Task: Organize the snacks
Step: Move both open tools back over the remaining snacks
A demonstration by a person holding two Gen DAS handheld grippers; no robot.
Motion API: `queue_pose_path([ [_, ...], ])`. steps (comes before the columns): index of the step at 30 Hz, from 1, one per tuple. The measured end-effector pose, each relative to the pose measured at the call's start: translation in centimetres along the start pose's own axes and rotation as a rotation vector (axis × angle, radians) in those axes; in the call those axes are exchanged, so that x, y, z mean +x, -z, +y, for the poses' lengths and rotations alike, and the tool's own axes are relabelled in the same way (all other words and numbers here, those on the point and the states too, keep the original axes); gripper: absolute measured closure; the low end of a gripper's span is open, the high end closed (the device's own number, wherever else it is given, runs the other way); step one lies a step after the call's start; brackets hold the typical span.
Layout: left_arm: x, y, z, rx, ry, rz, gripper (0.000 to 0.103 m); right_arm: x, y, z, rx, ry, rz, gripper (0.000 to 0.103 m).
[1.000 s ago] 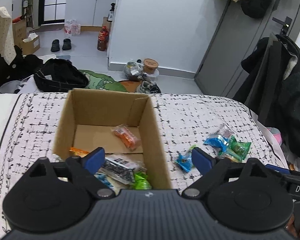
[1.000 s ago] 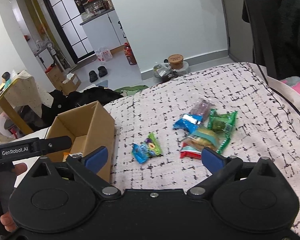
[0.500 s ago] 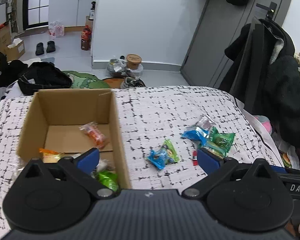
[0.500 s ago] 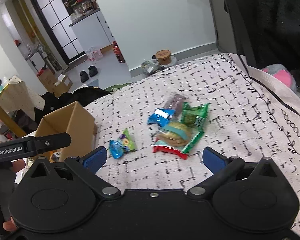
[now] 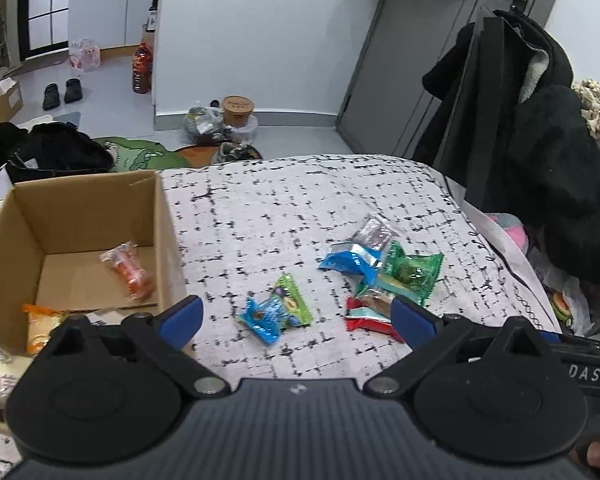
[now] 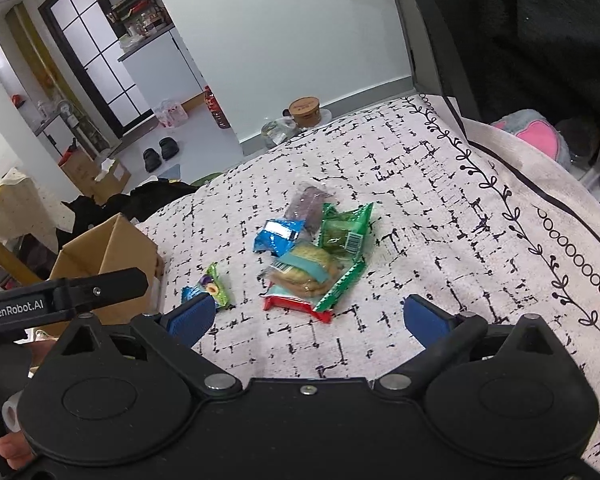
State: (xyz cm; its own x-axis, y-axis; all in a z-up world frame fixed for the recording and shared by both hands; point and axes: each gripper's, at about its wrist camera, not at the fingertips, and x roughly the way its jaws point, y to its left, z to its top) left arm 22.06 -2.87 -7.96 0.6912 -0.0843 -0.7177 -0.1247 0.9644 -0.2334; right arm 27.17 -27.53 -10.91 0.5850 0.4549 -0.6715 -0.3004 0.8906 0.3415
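Observation:
An open cardboard box (image 5: 80,200) stands at the left on the patterned bed cover (image 5: 300,208), with an orange snack (image 5: 128,270) and other packets inside. A small blue-green packet (image 5: 276,314) lies right of the box. Further right is a pile: a blue packet (image 5: 348,260), a green packet (image 5: 412,274), a clear packet (image 5: 374,234) and a red one (image 5: 364,316). My left gripper (image 5: 296,316) hovers wide above the small packet, its jaws closing slightly, nothing between them. My right gripper (image 6: 308,315) stands open above the pile's near edge, over the red packet (image 6: 296,304) and biscuit pack (image 6: 304,270).
Dark coats (image 5: 540,140) hang at the right past the bed's edge, with a pink plush (image 6: 536,136) below them. Beyond the far edge lie bags and a tub (image 5: 238,106) on the floor. The left gripper's handle (image 6: 60,296) crosses the right wrist view beside the box (image 6: 112,248).
Both grippers have moved right, away from the box and toward the loose snacks. The box has slid to the left of the left wrist view. The pile sits nearer the right gripper.

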Motion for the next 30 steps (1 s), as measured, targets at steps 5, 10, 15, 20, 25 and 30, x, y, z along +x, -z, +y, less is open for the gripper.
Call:
queue_pose_path([
  [5, 0.9, -0.3, -0.5, -0.006, 0.004, 0.002, 0.009, 0.7, -0.4, -0.5, 0.013, -0.005, -0.007, 0.004],
  [10, 2.5, -0.6, -0.2, -0.040, -0.032, 0.010, 0.019, 1.9, -0.5, -0.5, 0.042, -0.016, -0.007, 0.005],
  [15, 4.1, -0.7, 0.2, -0.069, -0.060, 0.026, 0.024, 2.7, -0.4, 0.0, 0.048, -0.025, 0.006, 0.005],
  [20, 5.8, -0.4, -0.3, -0.033, -0.121, 0.024, 0.025, 3.0, -0.8, -0.1, 0.050, -0.027, 0.005, 0.005],
  [25, 6.5, -0.6, -0.7, -0.022, -0.172, 0.014, 0.025, 3.1, -1.0, -0.6, 0.056, -0.019, 0.001, 0.005],
  [30, 6.1, -0.6, -1.0, -0.021, -0.163, 0.004, 0.026, 3.2, -1.0, -1.1, 0.067, -0.017, 0.001, 0.005],
])
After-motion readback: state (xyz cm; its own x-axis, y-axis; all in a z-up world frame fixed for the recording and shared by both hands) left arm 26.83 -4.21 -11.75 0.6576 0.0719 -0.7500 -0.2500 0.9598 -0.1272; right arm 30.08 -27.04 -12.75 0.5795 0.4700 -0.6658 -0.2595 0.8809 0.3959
